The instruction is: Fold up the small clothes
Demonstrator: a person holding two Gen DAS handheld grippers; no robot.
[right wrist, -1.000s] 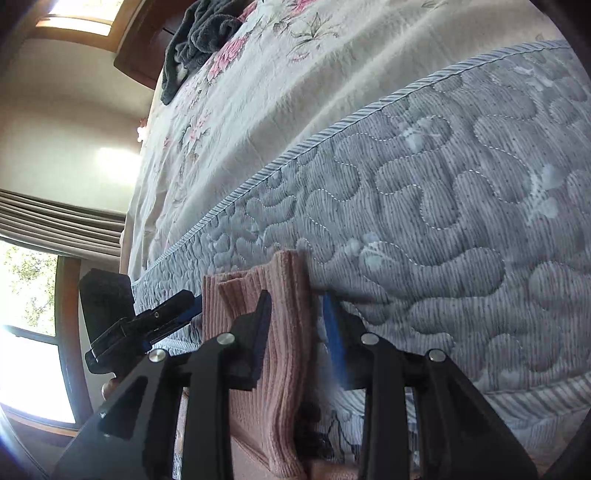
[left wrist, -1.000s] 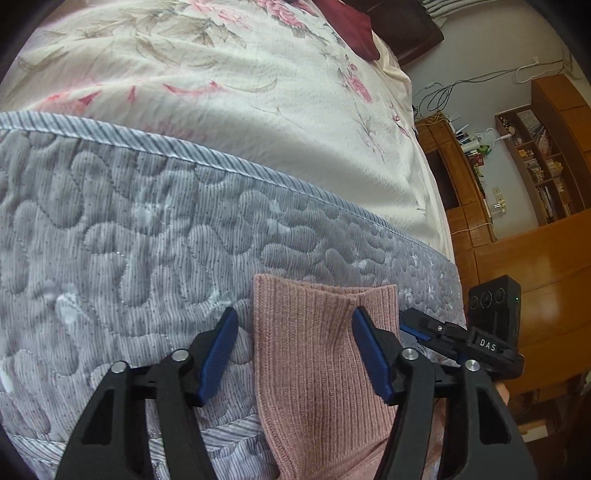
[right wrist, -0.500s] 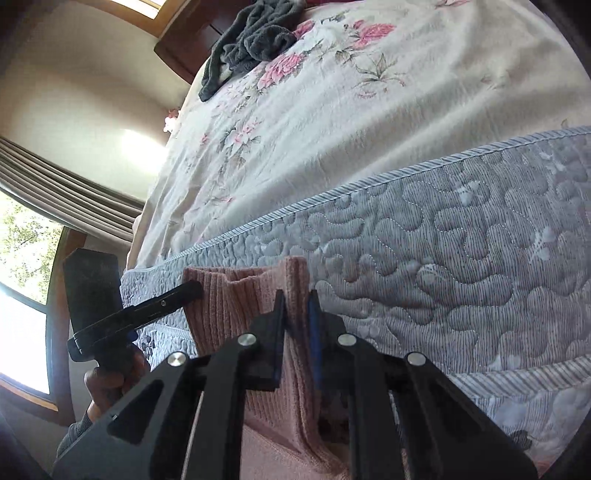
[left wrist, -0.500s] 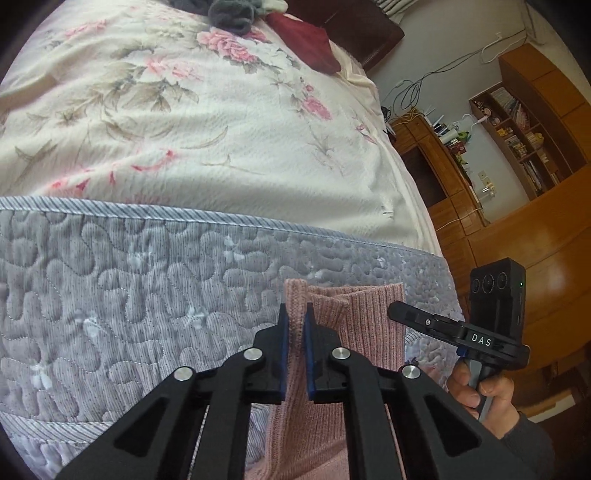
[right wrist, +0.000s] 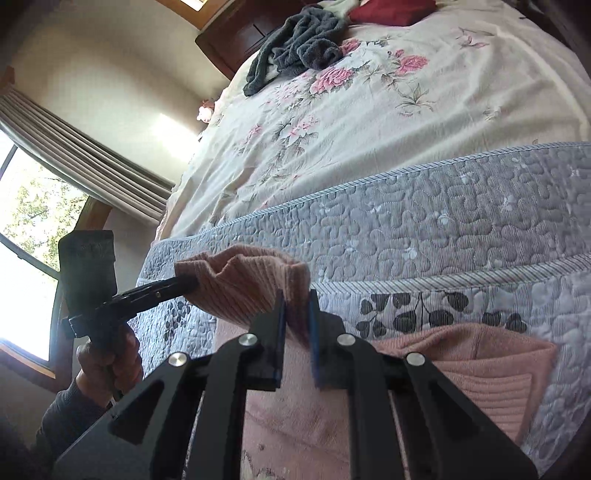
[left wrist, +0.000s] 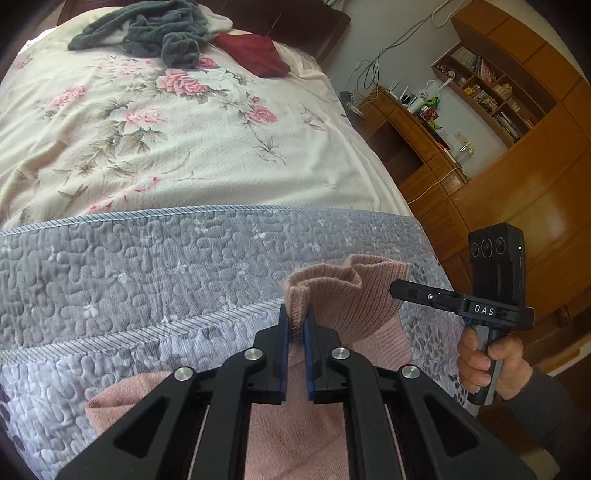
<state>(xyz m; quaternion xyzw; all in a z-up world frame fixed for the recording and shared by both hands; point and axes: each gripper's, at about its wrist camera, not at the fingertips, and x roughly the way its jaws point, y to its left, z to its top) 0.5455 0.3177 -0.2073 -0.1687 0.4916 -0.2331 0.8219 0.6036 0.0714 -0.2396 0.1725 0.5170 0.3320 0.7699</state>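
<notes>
A pink ribbed knit garment [left wrist: 347, 302] hangs in front of the grey quilted bed edge [left wrist: 147, 266]. My left gripper [left wrist: 296, 317] is shut on the left corner of its top hem. My right gripper [right wrist: 297, 306] is shut on the right corner of the same hem [right wrist: 255, 280]. The hem sags slack between the two grips. The other gripper shows in each view: the right one [left wrist: 406, 291] with a hand [left wrist: 487, 362] on its handle, the left one [right wrist: 181, 284] likewise. The rest of the garment [right wrist: 480, 365] lies rumpled lower down.
A cream floral bedspread [left wrist: 166, 140] covers the bed beyond the quilt. A dark grey towel heap [left wrist: 155, 33] and a dark red cloth [left wrist: 255, 53] lie at the far end. Wooden cabinets and shelves [left wrist: 509, 129] stand right; a window with curtains [right wrist: 55, 166] is left.
Both grippers closed on the hem corners, the left from wide open a second ago. They then lifted the pink garment up and back, so more of the bed top shows.
</notes>
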